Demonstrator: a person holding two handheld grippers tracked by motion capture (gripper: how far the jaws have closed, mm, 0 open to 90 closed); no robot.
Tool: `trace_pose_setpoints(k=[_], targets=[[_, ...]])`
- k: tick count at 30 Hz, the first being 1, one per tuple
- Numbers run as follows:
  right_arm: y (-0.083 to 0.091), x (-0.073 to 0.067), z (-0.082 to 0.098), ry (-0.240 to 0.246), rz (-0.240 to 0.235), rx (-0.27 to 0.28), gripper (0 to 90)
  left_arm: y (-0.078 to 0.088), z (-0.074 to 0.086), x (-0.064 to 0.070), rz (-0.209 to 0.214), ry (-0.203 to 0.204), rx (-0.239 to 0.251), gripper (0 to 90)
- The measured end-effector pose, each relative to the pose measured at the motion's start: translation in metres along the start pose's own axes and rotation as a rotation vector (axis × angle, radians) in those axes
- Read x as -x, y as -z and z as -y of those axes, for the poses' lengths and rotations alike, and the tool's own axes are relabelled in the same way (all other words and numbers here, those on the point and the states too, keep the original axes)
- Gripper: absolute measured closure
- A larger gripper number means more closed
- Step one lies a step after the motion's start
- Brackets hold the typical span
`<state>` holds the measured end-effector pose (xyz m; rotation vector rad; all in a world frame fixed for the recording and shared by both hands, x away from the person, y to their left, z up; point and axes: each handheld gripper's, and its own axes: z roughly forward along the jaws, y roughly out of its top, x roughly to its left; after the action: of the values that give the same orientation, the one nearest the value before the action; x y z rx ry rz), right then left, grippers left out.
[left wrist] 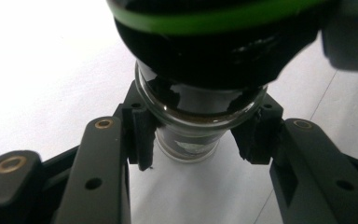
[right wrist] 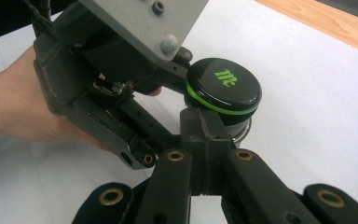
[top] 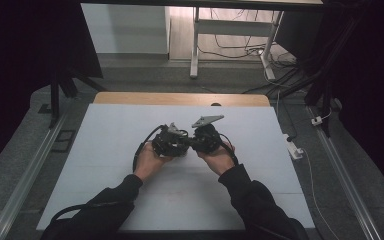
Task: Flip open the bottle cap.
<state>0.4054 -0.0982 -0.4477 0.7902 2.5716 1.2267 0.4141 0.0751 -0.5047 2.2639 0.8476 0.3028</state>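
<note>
A person holds one claw in each hand over the middle of a white desk (top: 105,165). In the high view the left claw (top: 177,141) and the right claw (top: 196,141) meet tip to tip, so close that they look like one dark mass. The left hand (top: 150,159) and the right hand (top: 219,159) come from the near side in dark sleeves. A grey plate (top: 207,120) stands on top of the right claw.

Between the claws is a small glass jar (left wrist: 189,128) with a black lid (right wrist: 223,86). The lid has a green ring around its edge and a green mark on its top. The jar holds something dark. Whether its bottom touches the desk, the pictures do not show.

In the left claw view the left claw (left wrist: 198,142) is partly open, with one jaw on each side of the jar's body, below the lid. The jaws seem to touch the glass, but a firm grip cannot be told.

In the right claw view the right claw (right wrist: 205,140) has its jaws pressed flat together with nothing between them. Their tips lie just beside the jar, under the lid edge. The left claw with its hand shows at the left of this view, reaching to the jar from the other side.
</note>
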Motion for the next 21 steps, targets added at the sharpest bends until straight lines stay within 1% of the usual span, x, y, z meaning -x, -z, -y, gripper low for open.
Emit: trace_pose_setpoints(k=[2,6,8,10,11,14,15,19,21], targets=[[0.001,0.000,-0.001,0.004,0.010,0.006,89.6,0.000,0.000,0.000,0.000,-0.001,0.000,53.9],[0.002,0.001,-0.004,-0.001,0.014,0.012,89.6,0.000,0.000,0.000,0.000,0.007,0.003,53.8],[0.002,0.002,-0.005,0.000,0.018,0.018,89.6,0.000,0.000,0.000,0.000,-0.005,-0.006,53.8],[0.003,0.003,-0.007,0.001,0.022,0.024,89.6,0.000,0.000,0.000,-0.001,-0.002,-0.004,53.9],[0.003,0.004,-0.007,0.004,0.025,0.024,89.6,0.000,0.000,-0.001,0.000,-0.008,-0.005,53.9],[0.003,0.004,-0.010,-0.007,0.029,0.029,89.6,0.000,0.000,0.000,-0.002,-0.005,-0.004,53.9],[0.002,0.005,-0.010,-0.006,0.033,0.030,89.6,0.001,0.000,-0.001,0.001,-0.012,-0.008,53.8],[0.001,0.008,-0.012,-0.009,0.038,0.032,89.6,0.000,0.000,-0.001,0.002,-0.003,-0.003,53.8],[0.001,0.009,-0.013,-0.003,0.048,0.034,89.6,0.000,0.000,0.000,-0.001,-0.004,-0.002,53.9]])
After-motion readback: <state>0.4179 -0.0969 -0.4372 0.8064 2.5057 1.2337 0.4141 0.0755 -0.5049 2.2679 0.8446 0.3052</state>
